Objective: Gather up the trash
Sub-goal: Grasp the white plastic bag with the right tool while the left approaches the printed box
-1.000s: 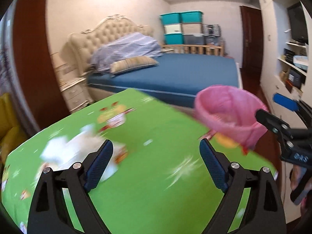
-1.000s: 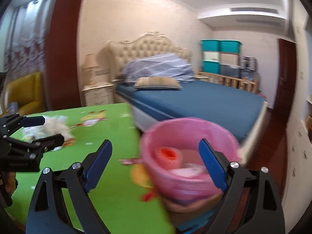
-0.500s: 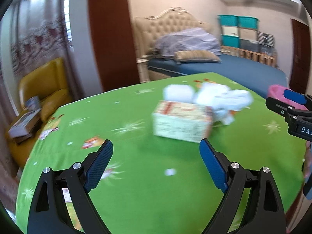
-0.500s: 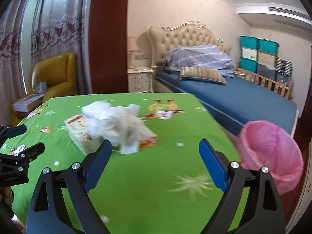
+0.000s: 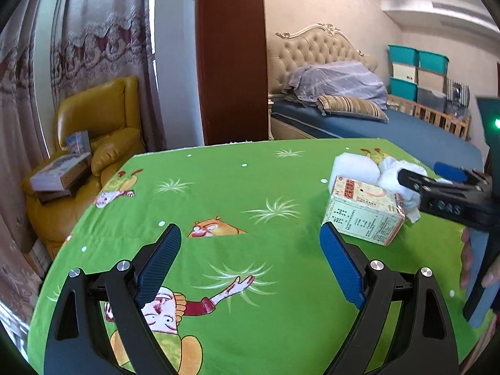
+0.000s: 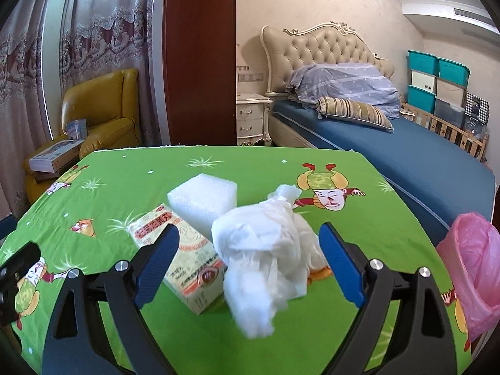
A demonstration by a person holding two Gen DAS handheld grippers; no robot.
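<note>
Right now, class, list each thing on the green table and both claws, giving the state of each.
left claw: open, holding nothing
right claw: open, around the tissue wad
crumpled tissue wad: loose on the cloth
carton: lying flat
foam block: resting behind the carton
pink bin bag: open at the table's edge

1. Between my right gripper's (image 6: 248, 251) jaws I see crumpled tissue (image 6: 265, 250), soft, matt paper.
2. Just beyond the left jaw, a printed cardboard carton (image 6: 184, 259) with a slight sheen.
3. Behind it, a white foam block (image 6: 203, 200), finely grained, probably packing foam.
4. Under both, matt green printed tablecloth (image 6: 131, 187).
5. Right of the jaws, a thin, glossy pink plastic bag (image 6: 475, 265).
6. My finger pads (image 6: 339, 261) look ribbed blue rubber.
</note>
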